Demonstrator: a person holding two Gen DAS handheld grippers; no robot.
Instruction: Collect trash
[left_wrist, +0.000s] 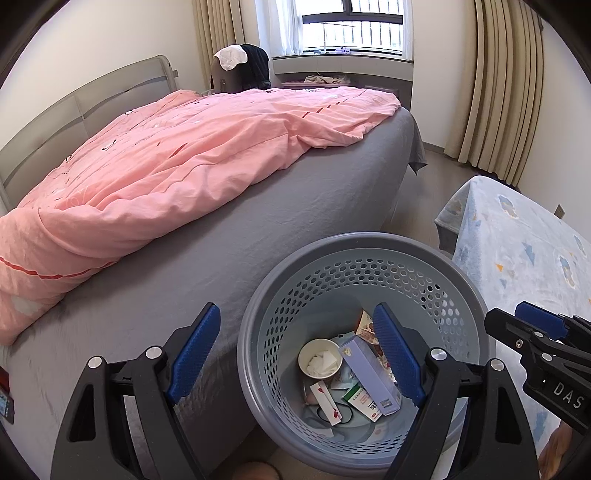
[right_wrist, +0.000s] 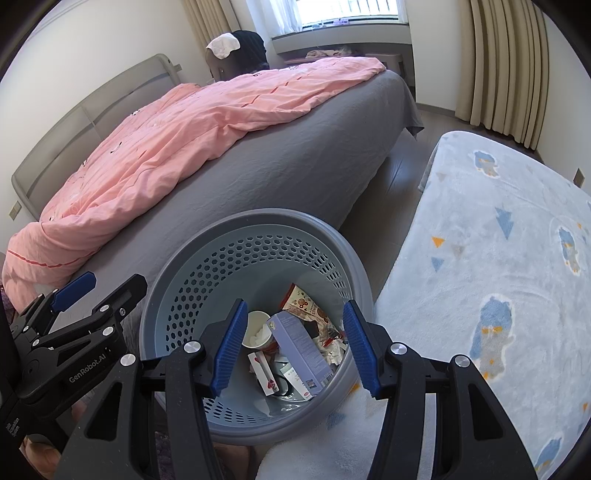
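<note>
1. A round grey plastic basket (right_wrist: 255, 236) with a perforated wall holds a lilac cardboard box (right_wrist: 301, 350) and a white paper cup (right_wrist: 258, 328).
2. The right gripper (right_wrist: 295, 350) and left gripper (left_wrist: 295, 358) hang over that trash, jaws apart, nothing between them.

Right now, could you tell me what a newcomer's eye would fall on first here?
The pink duvet sprawled over the grey bed at left. Then the perforated grey basket on the floor between the bed and a blue patterned blanket, holding a paper cup and a lilac box.
</note>
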